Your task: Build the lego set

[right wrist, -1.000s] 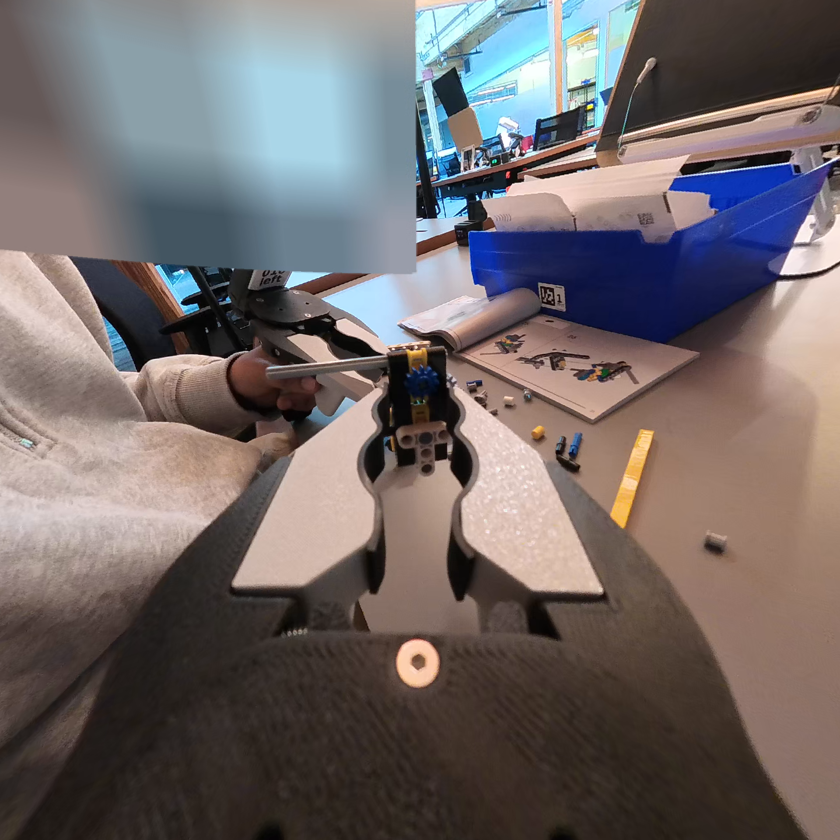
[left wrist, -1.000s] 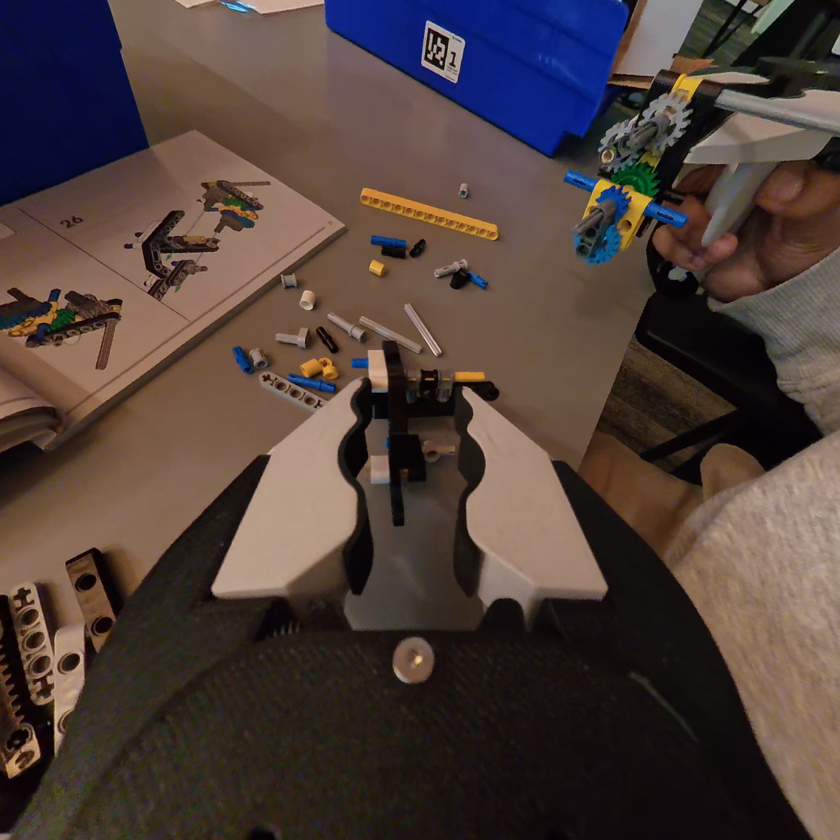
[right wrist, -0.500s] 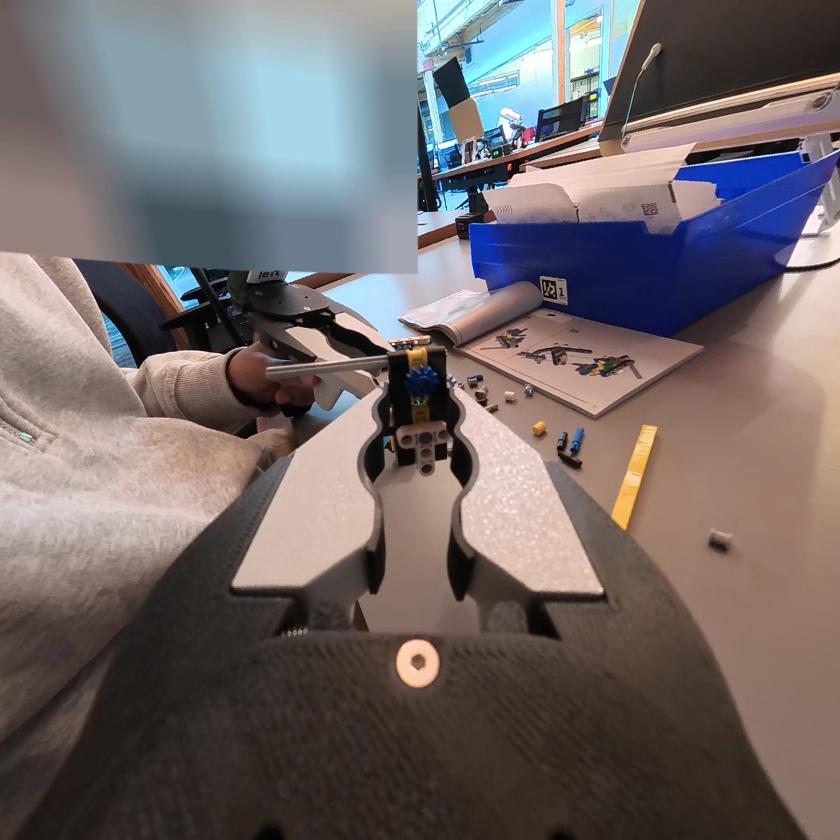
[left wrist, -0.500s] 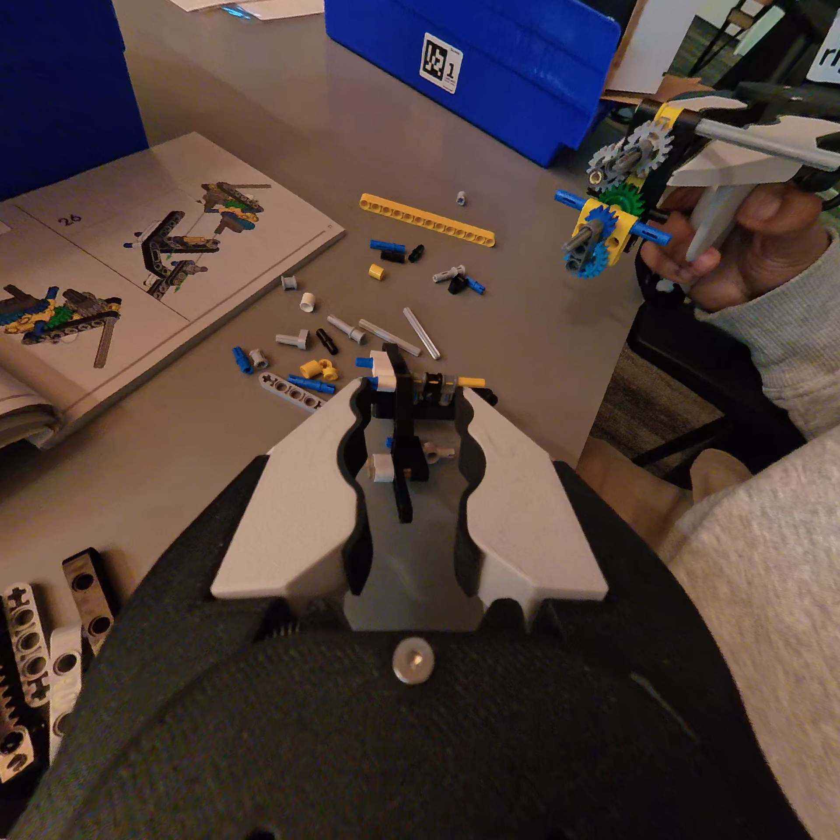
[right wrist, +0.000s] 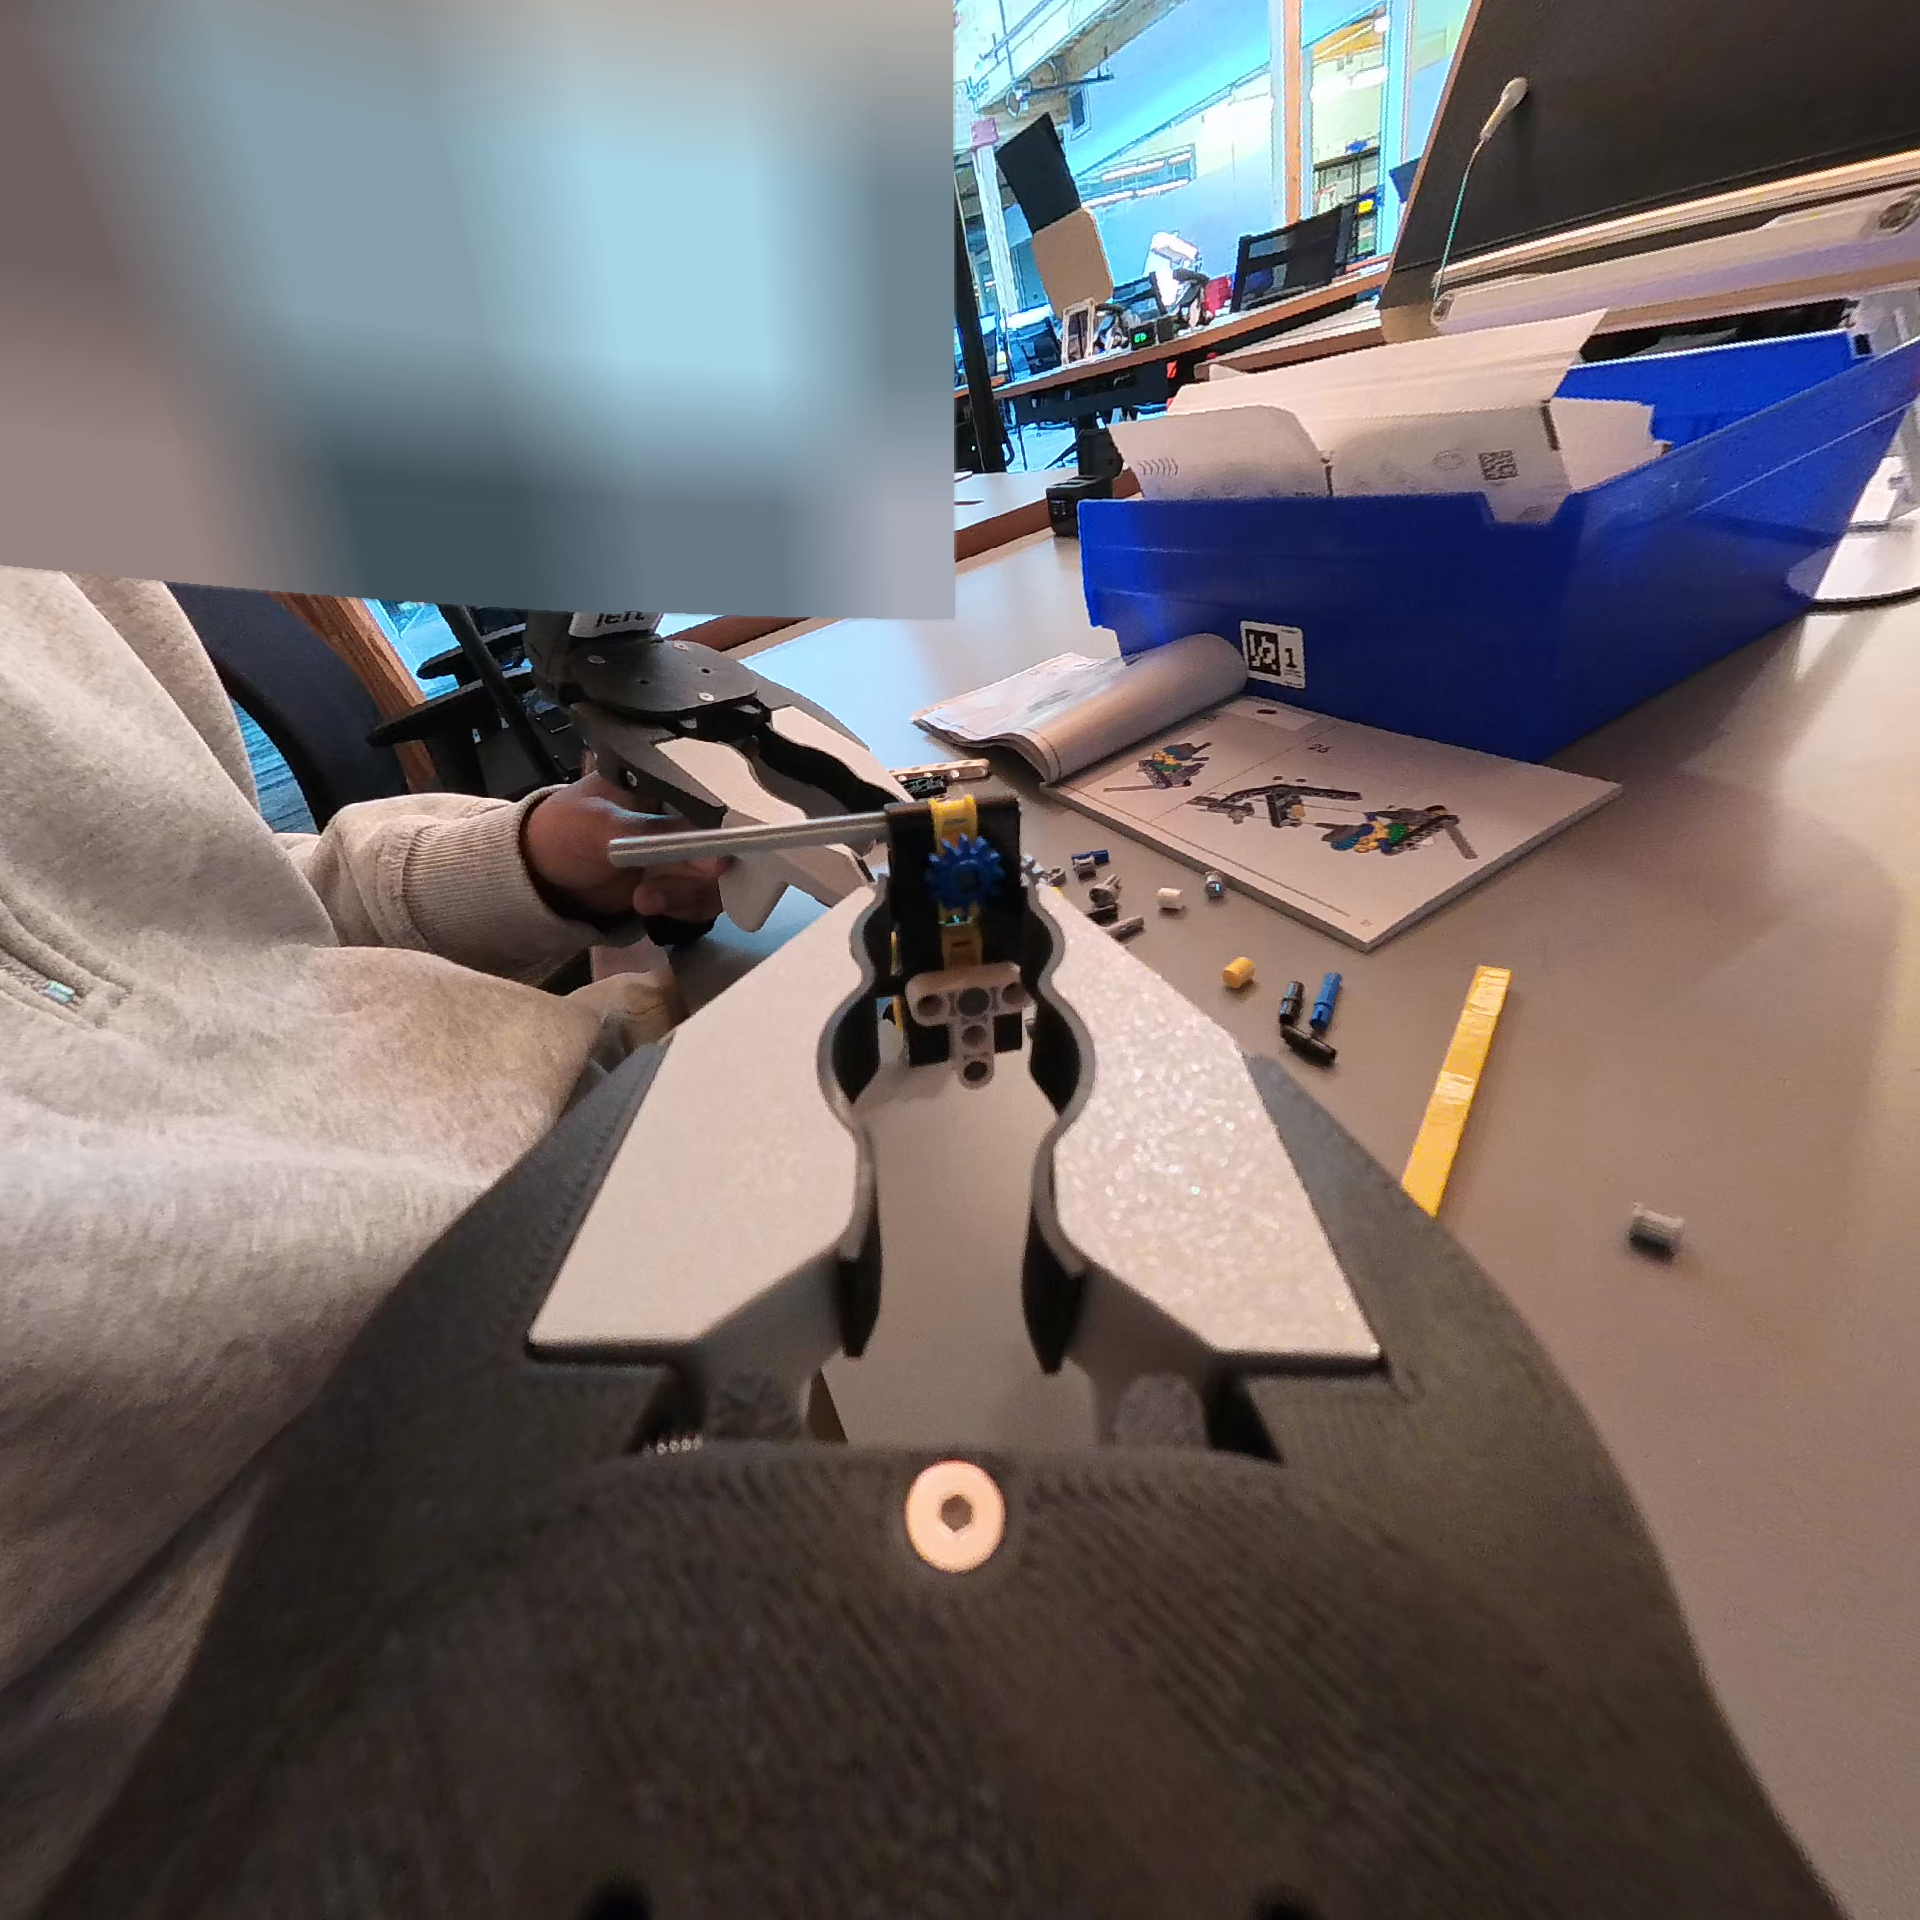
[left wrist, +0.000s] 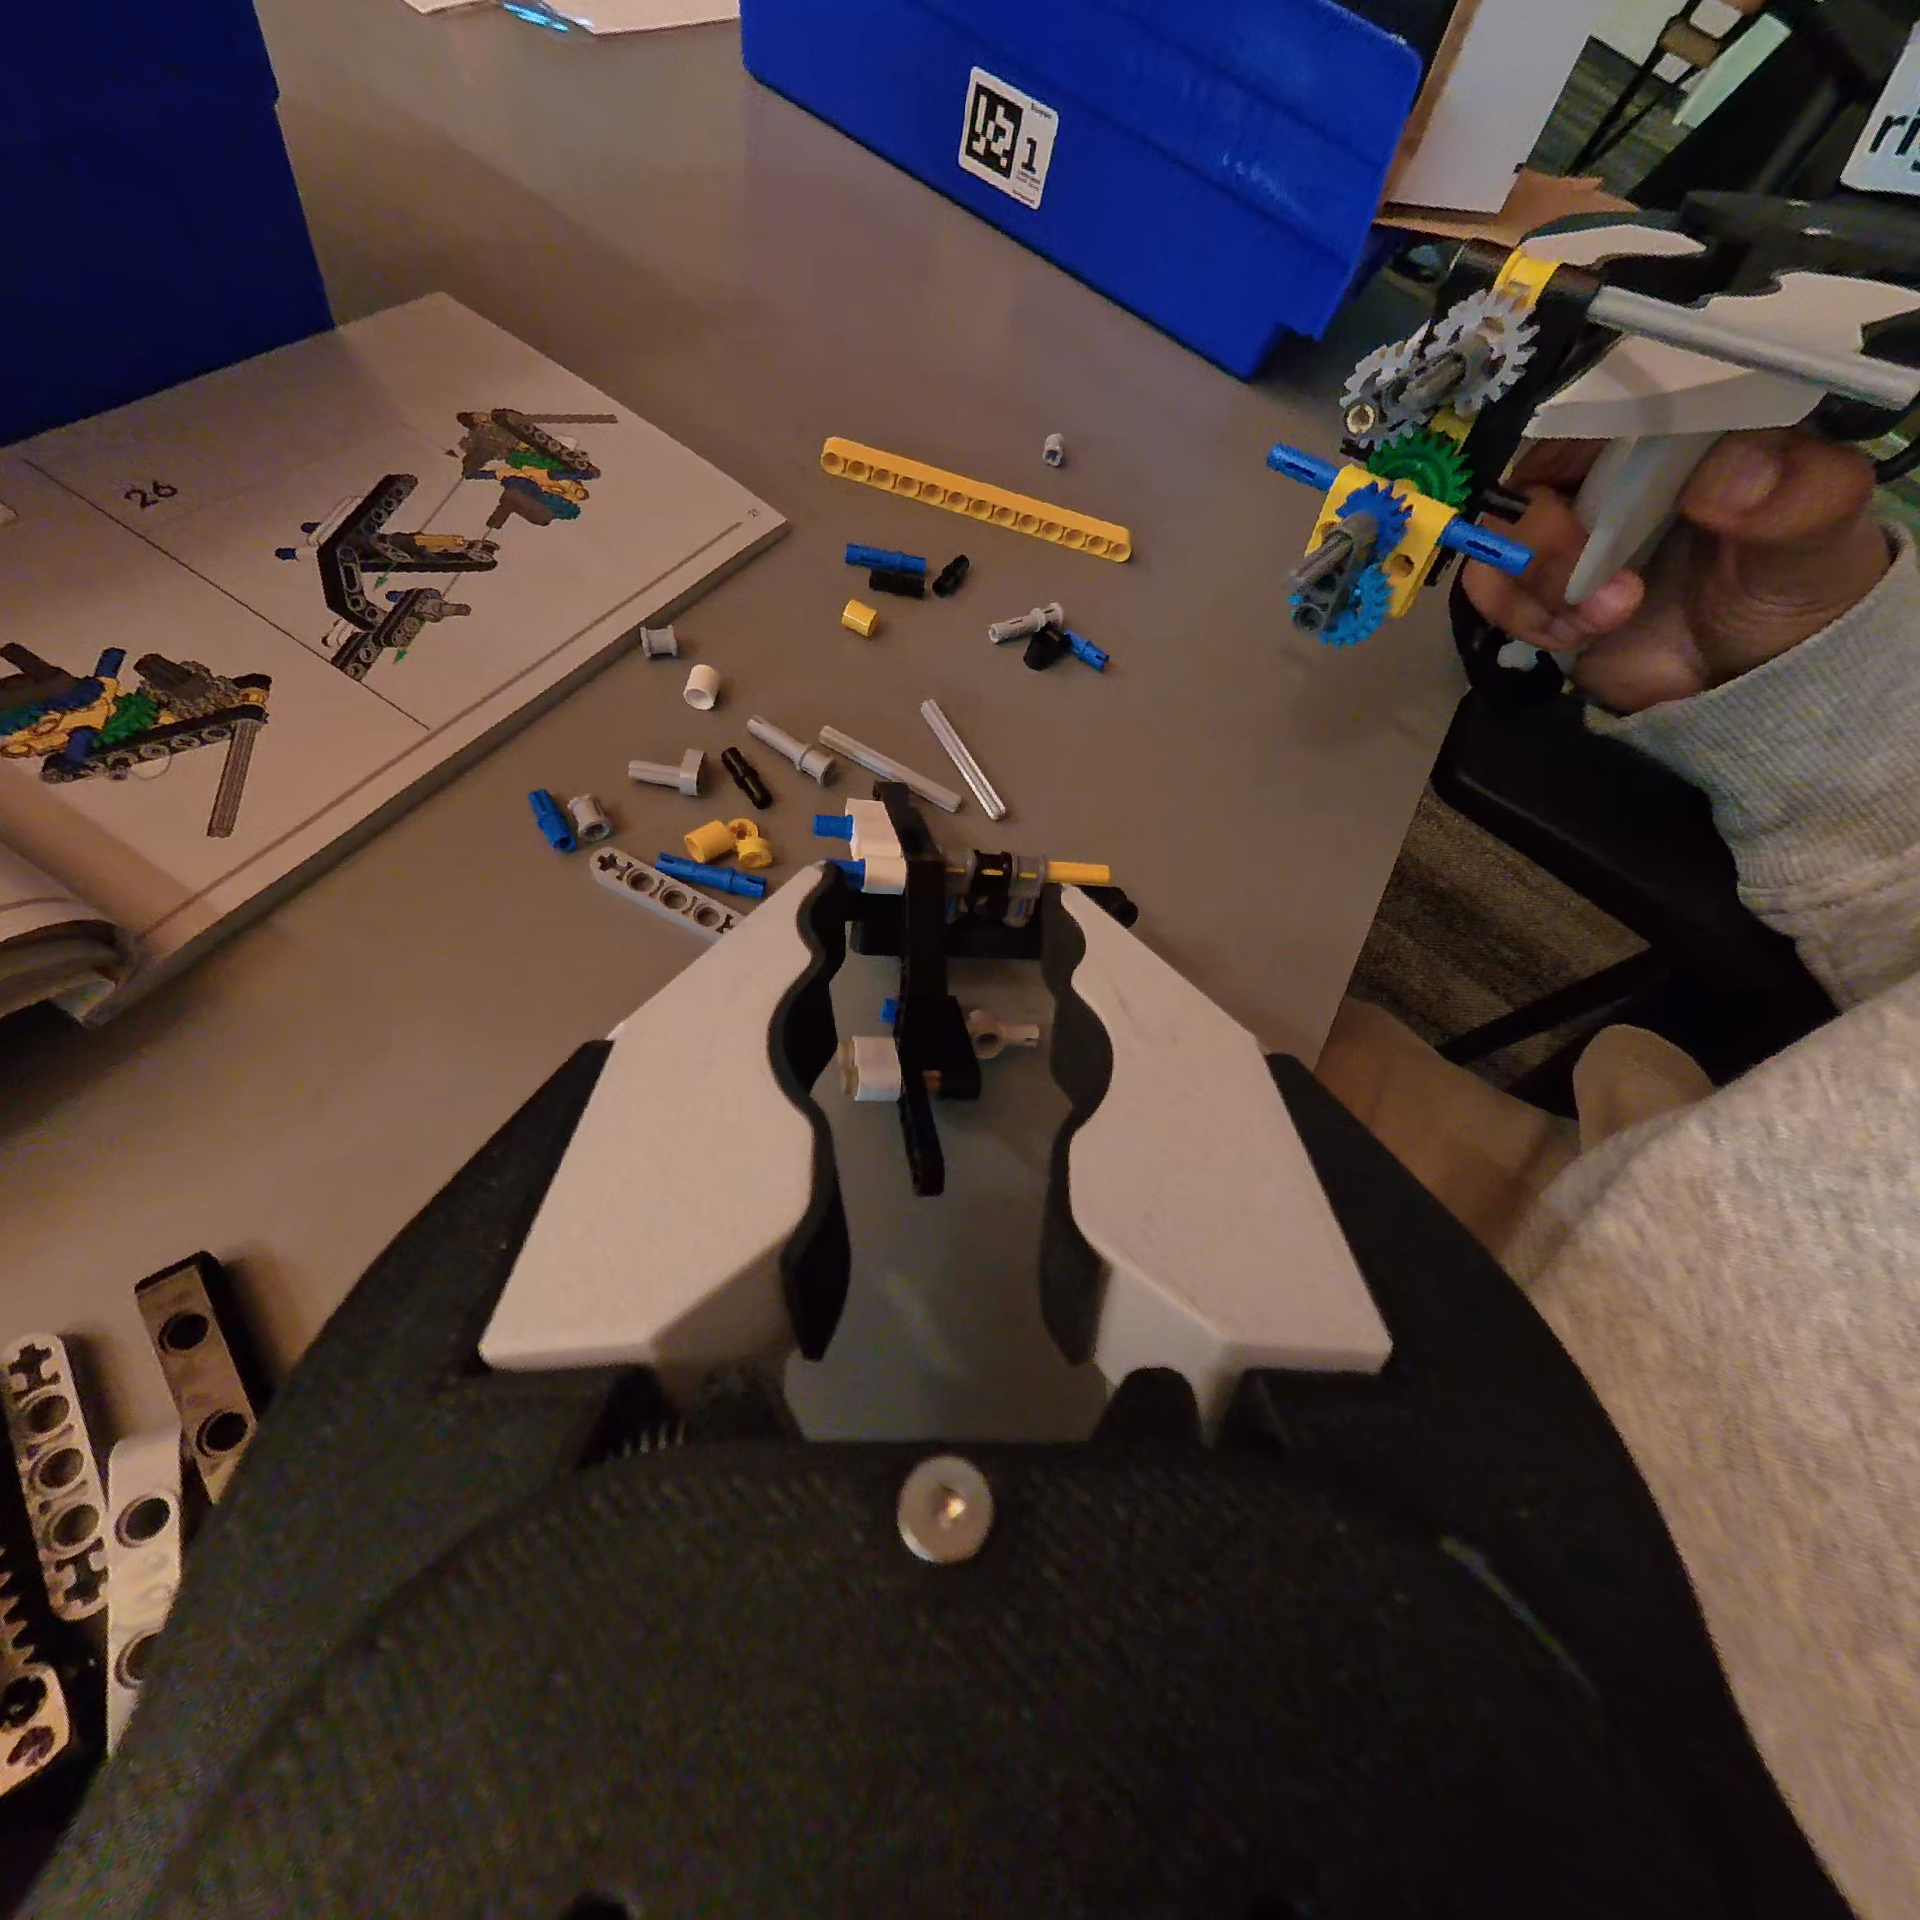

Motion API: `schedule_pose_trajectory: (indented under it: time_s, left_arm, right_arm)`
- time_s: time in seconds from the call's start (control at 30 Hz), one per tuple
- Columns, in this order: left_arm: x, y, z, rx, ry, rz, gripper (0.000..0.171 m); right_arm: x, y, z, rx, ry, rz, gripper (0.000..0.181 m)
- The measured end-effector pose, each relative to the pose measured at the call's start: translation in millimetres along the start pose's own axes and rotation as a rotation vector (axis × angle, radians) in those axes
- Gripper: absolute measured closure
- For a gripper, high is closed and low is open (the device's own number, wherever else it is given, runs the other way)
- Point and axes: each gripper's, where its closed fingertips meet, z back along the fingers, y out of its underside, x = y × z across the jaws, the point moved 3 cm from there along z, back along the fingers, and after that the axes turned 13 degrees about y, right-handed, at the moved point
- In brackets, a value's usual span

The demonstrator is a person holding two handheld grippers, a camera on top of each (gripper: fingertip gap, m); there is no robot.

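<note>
Left gripper (left wrist: 940, 914) clamps our black beam subassembly (left wrist: 928, 966); right gripper (right wrist: 961, 914) clamps gear assembly (right wrist: 961, 904). Light, stiff; pins pop loose, we hold beams.

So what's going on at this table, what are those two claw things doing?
A person is building a lego set with a handheld gripper in each hand. The left gripper is shut on a black sub-assembly, the right gripper on a geared yellow assembly. Both are held above the table, apart. Loose pieces and an open instruction booklet lie below.
</note>
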Motion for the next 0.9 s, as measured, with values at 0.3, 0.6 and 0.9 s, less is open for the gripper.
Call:
schedule_pose_trajectory:
  time_s: [0.3,0.6,0.9]
  left_arm:
    - [0.2,-0.1,0.3,-0.001,0.002,0.0,0.136]
    - [1.0,0.6,-0.2,0.004,0.0,0.005,0.133]
    - [6.4,2.9,-1.4,0.028,-0.051,0.016,0.133]
  right_arm:
    - [3.1,0.8,-0.1,0.005,-0.016,0.008,0.159]
    - [4.9,0.9,-0.1,0.006,-0.027,0.01,0.159]
    - [4.9,0.9,-0.1,0.005,-0.031,0.007,0.159]
